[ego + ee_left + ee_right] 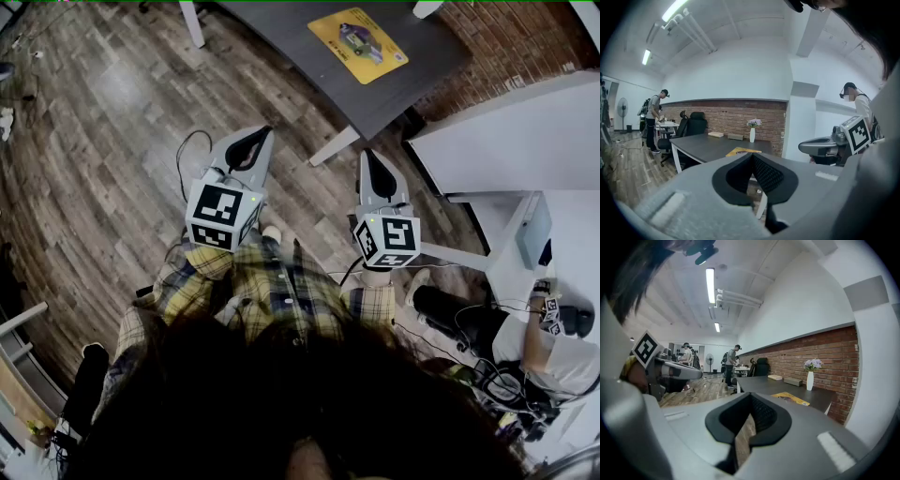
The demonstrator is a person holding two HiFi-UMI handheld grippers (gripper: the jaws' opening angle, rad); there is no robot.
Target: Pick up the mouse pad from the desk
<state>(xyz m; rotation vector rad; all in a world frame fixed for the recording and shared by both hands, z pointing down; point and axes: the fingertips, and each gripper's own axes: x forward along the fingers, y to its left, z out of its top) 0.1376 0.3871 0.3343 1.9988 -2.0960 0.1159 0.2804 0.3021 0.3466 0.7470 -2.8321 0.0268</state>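
Head view: one mouse pad [357, 44] toward right corner of one desk [281, 28]; left gripper [262, 134], right gripper [369, 157]: jaws fully closed, empty

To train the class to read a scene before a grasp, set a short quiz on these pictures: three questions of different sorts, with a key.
1. Where does the mouse pad lie? A: in a drawer. B: on the desk. C: on a shelf.
2. True or false: the left tool holds the mouse pad.
3. Fill in: the jaws of the left tool and the right tool are both ____.
Key: 1 B; 2 false, it is empty and short of the desk; 3 shut.
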